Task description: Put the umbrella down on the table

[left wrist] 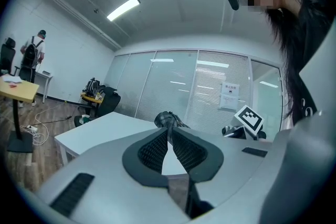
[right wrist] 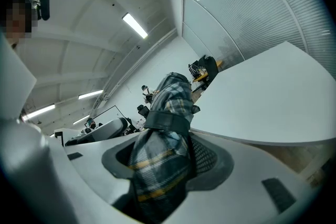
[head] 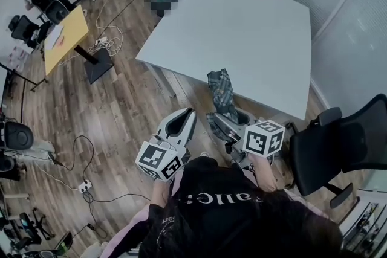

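A folded plaid umbrella [head: 221, 90] sticks out forward over the near edge of the white table [head: 242, 27]. My right gripper [head: 225, 125] is shut on its lower part. In the right gripper view the umbrella [right wrist: 170, 97], bound by a dark strap, fills the space between the pads of the right gripper [right wrist: 164, 152], and the table [right wrist: 262, 97] lies ahead to the right. My left gripper [head: 188, 115] is level beside it on the left, over the floor, short of the table edge. Its jaws meet with nothing between them [left wrist: 168, 135]. The left gripper view shows the umbrella [left wrist: 168, 119] tip ahead.
A black office chair [head: 338, 142] stands close on the right by the table's corner. A yellow table [head: 63, 39] and more chairs stand at far left. Cables and a power strip [head: 84, 185] lie on the wood floor. Glass walls close off the right side.
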`<state>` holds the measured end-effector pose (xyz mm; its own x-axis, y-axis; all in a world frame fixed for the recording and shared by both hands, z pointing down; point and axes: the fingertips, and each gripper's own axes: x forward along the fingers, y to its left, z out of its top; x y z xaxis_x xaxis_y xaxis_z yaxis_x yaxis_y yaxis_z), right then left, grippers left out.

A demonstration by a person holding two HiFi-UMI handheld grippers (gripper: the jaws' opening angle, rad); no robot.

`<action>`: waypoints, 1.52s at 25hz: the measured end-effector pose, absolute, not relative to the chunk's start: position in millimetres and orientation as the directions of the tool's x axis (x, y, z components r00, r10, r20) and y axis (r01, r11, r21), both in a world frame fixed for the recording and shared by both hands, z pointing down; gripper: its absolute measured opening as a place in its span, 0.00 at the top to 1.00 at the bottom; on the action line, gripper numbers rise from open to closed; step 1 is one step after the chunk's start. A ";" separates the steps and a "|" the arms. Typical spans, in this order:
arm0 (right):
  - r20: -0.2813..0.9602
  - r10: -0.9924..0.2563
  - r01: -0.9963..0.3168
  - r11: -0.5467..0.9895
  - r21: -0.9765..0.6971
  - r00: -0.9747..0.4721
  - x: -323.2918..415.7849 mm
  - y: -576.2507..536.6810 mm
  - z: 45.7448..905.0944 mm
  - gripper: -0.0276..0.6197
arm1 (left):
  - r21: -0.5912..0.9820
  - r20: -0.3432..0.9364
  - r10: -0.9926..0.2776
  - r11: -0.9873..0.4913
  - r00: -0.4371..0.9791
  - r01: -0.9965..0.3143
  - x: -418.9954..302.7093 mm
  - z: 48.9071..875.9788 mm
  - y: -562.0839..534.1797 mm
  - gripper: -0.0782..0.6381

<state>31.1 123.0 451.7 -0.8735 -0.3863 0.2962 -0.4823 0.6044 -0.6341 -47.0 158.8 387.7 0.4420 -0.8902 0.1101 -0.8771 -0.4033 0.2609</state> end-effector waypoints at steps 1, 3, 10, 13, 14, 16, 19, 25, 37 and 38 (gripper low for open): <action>0.298 -0.391 -0.486 0.603 -0.633 -0.871 25.0 121.0 451.4 0.59 | 0.262 0.109 -0.889 -0.406 0.445 -0.875 -53.5 387.7 157.5 0.83; 0.302 -0.397 -0.494 0.602 -0.627 -0.867 15.5 117.1 452.6 0.59 | 0.267 0.106 -0.888 -0.409 0.448 -0.873 -64.3 389.7 154.8 0.83; 0.337 -0.417 -0.534 0.588 -0.608 -0.844 7.6 113.0 447.6 0.59 | 0.299 0.102 -0.878 -0.422 0.468 -0.856 -77.7 391.0 148.0 0.83; 0.344 -0.431 -0.547 0.576 -0.607 -0.835 21.3 110.6 458.5 0.59 | 0.306 0.106 -0.870 -0.432 0.481 -0.848 -64.3 403.4 148.2 0.83; 0.346 -0.432 -0.550 0.573 -0.607 -0.833 23.9 109.6 461.3 0.59 | 0.309 0.110 -0.869 -0.432 0.483 -0.847 -62.0 406.8 148.3 0.83; 0.356 -0.431 -0.556 0.568 -0.607 -0.829 20.1 105.6 459.5 0.59 | 0.317 0.116 -0.868 -0.428 0.483 -0.846 -67.0 406.0 146.5 0.83; 0.369 -0.424 -0.560 0.564 -0.607 -0.827 7.7 94.1 455.6 0.59 | 0.325 0.121 -0.872 -0.417 0.474 -0.849 -81.7 401.1 137.3 0.83; 0.357 -0.396 -0.532 0.573 -0.624 -0.846 -8.3 53.7 466.3 0.59 | 0.320 0.130 -0.887 -0.386 0.444 -0.865 -96.8 410.1 100.2 0.83; 0.345 -0.402 -0.526 0.560 -0.640 -0.848 -24.1 -68.9 470.0 0.59 | 0.291 0.143 -0.896 -0.368 0.421 -0.883 -118.8 404.5 -16.2 0.83; 0.343 -0.404 -0.526 0.558 -0.641 -0.848 -23.9 -79.9 469.3 0.59 | 0.288 0.146 -0.896 -0.366 0.419 -0.885 -119.4 404.2 -26.2 0.83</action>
